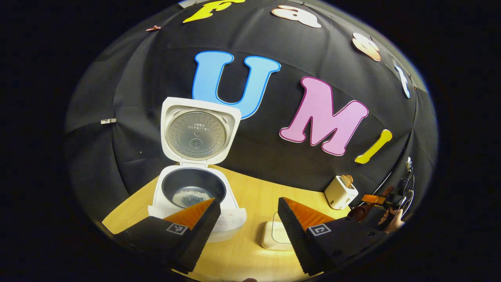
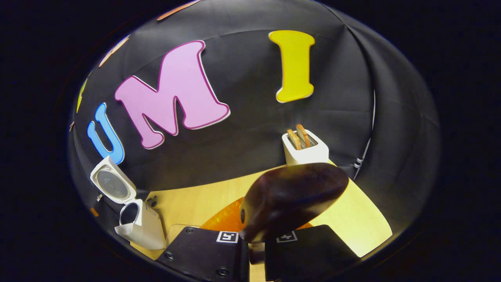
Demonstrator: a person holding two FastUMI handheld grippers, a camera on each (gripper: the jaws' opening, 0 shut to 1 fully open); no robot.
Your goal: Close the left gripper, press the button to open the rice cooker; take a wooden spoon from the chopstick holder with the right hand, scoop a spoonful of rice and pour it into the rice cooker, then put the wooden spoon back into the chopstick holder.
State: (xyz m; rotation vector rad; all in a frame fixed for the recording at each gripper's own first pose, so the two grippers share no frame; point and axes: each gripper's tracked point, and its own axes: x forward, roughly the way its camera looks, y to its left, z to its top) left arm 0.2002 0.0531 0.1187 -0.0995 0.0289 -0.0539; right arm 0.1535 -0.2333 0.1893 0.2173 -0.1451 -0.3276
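In right hand-held gripper (image 2: 253, 246), wooden spoon (image 2: 291, 199) clamped; left hand-held gripper (image 1: 245, 219) apart (cooker lid print unreadable).

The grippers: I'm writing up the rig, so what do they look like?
The left gripper has two wedge-shaped fingers with ribbed faces, each on a dark block bearing a square black-and-white marker. The right gripper has the same marked blocks, fixed with screws.
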